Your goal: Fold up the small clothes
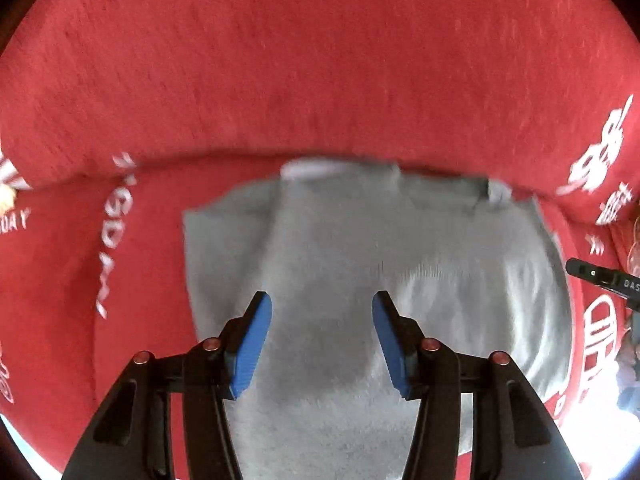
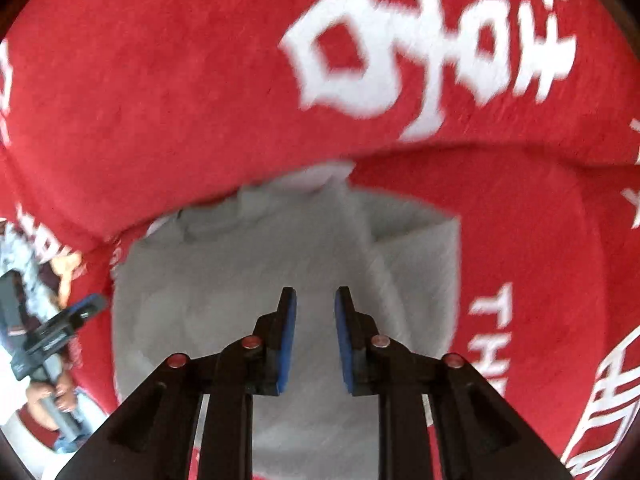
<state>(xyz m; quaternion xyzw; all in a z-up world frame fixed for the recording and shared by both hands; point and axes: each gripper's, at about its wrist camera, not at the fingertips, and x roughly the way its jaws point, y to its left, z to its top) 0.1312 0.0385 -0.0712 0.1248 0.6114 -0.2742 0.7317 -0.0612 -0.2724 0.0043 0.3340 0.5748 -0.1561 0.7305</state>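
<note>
A small grey garment (image 1: 340, 240) lies flat on a red cloth (image 1: 280, 80) printed with white lettering. Its far edge, with a pale neck band (image 1: 312, 169), sits against a raised fold of the red cloth. My left gripper (image 1: 322, 300) hangs just over the garment's middle, pointing down, open, with only grey fabric showing between the blue pads. In the right wrist view the same grey garment (image 2: 224, 280) shows a folded-in flap (image 2: 416, 248) on its right side. My right gripper (image 2: 316, 294) stands over it with a narrow gap between its pads and nothing in the gap.
The red cloth (image 2: 160, 100) surrounds the garment on all sides and rises in a thick fold behind it. A person's hand (image 2: 52, 396) holds the other tool's handle at the left edge of the right wrist view. A black tool tip (image 1: 600, 276) pokes in at the right of the left wrist view.
</note>
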